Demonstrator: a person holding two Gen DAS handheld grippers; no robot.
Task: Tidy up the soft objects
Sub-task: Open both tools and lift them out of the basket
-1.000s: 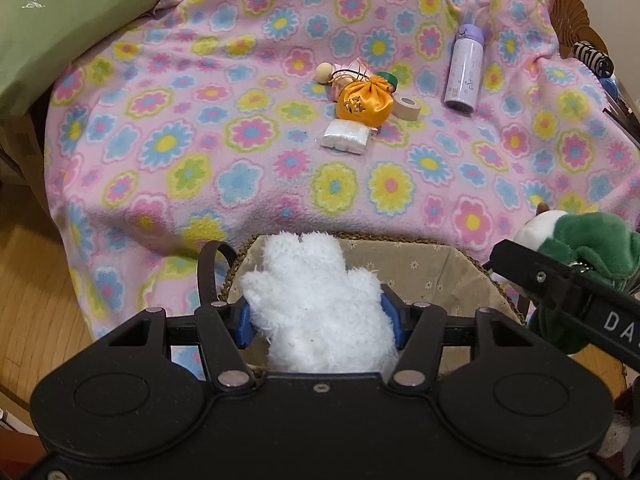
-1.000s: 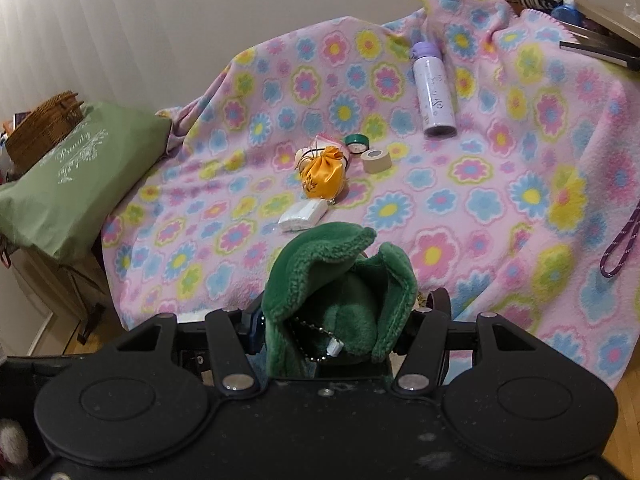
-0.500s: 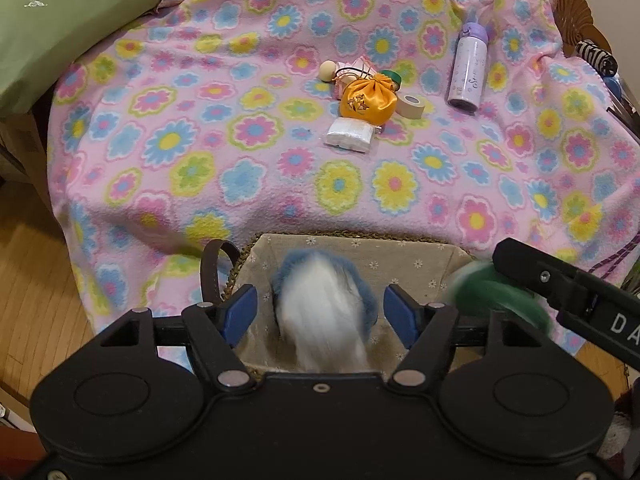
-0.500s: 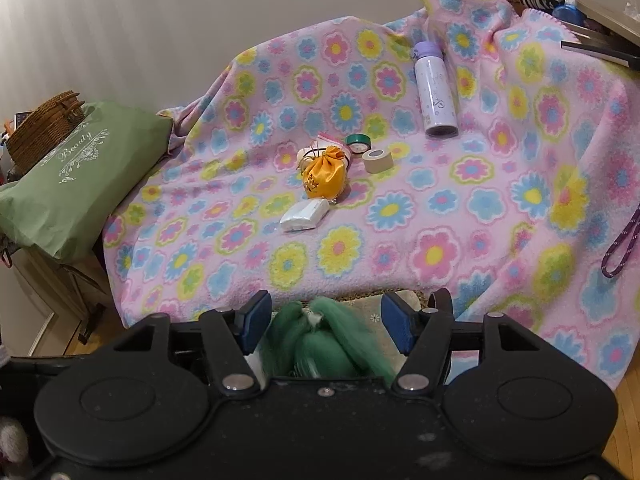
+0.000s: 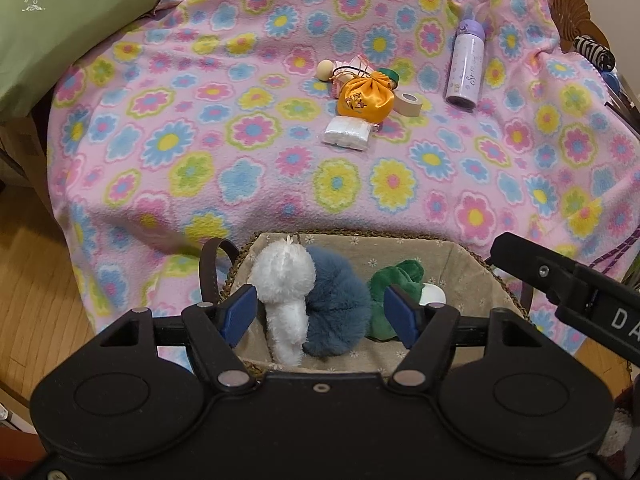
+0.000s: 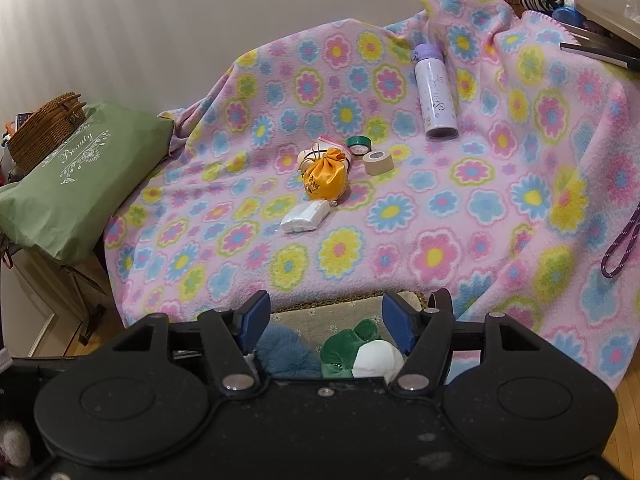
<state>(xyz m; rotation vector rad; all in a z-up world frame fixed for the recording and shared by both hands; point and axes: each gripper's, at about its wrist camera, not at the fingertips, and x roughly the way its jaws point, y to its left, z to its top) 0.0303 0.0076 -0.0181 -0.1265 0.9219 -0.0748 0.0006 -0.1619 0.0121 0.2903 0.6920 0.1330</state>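
Both pairs of blue-padded fingers stand spread with nothing pinched: the left gripper (image 5: 322, 316) has just let its jaws part, the right gripper (image 6: 326, 322) has likewise been opening, and both hang over a woven basket with a beige flower-print lining (image 5: 400, 250). Inside the basket, below the left gripper, lie a fluffy white plush toy (image 5: 286, 284) at the left, a round grey-blue fur pompom (image 5: 338, 304) touching it in the middle, and a green plush frog with a white belly (image 5: 396, 280) at the right, clear of the pads. From the right wrist view the frog (image 6: 344, 350) and the pompom (image 6: 284, 354) show beneath the open jaws. Beyond the basket, a pink fleece blanket with coloured flowers (image 5: 200, 140) carries an orange satin drawstring pouch (image 5: 360, 96), a white tissue packet (image 5: 346, 134) just in front of it, a beige tape roll (image 5: 408, 104) beside it, and a lilac bottle (image 5: 464, 68) lying farther right. A green cloth bag printed "Beauty" (image 6: 80, 176) sits at the left.
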